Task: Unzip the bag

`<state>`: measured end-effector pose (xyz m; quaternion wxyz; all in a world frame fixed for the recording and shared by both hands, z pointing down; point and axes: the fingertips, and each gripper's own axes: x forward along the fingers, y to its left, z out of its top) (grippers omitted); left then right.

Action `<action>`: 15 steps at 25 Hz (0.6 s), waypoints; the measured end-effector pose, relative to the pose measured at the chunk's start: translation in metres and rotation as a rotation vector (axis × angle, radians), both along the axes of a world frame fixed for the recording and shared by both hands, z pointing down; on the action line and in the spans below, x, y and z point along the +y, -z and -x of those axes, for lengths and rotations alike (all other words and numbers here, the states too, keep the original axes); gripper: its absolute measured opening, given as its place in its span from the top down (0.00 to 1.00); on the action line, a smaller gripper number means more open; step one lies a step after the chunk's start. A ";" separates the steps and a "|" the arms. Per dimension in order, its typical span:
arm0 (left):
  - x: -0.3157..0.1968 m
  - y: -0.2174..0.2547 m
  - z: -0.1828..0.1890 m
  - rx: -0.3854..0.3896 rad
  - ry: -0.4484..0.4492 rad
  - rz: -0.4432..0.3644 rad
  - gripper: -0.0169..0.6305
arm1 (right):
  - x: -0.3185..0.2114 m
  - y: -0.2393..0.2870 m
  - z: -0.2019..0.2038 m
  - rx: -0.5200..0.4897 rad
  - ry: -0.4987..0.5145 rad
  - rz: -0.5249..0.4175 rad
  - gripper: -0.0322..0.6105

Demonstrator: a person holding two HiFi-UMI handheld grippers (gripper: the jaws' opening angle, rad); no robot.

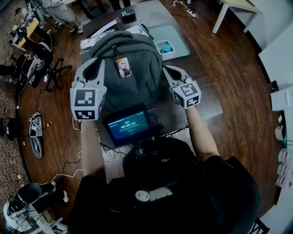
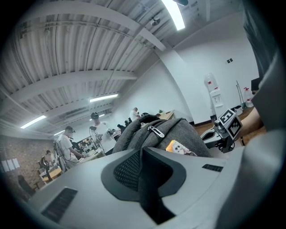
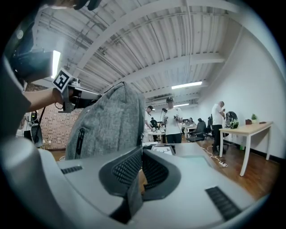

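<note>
A grey backpack (image 1: 132, 68) stands upright on the dark table (image 1: 206, 105), with a cartoon tag (image 1: 122, 67) on its front. My left gripper (image 1: 94, 68) is at the bag's left side; in the left gripper view (image 2: 142, 152) its jaws are shut on a dark strap of the bag. A silver zipper pull (image 2: 156, 131) lies near the bag's top (image 2: 178, 129). My right gripper (image 1: 170, 74) is at the bag's right side; in the right gripper view (image 3: 140, 156) its jaws are shut on a thin grey strap. The bag's side (image 3: 107, 120) shows a closed black zipper (image 3: 79, 136).
Behind the bag lie a teal mat (image 1: 176, 39), a small white box (image 1: 165, 47) and papers (image 1: 91, 42). A lit screen (image 1: 127, 124) sits at the table's near edge. Office chairs (image 1: 41, 59) stand left, a white table (image 1: 238, 7) far right. People stand in the background (image 3: 172, 120).
</note>
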<state>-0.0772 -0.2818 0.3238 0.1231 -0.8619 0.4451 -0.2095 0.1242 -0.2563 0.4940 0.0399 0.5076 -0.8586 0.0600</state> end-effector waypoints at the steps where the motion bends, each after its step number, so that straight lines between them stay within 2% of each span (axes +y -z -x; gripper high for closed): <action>1: 0.000 0.000 0.000 0.000 0.000 -0.001 0.94 | 0.000 -0.003 0.000 -0.001 0.000 0.003 0.92; 15: 0.000 -0.001 0.000 0.007 -0.003 0.012 0.94 | 0.006 -0.044 0.007 -0.024 0.022 0.063 0.92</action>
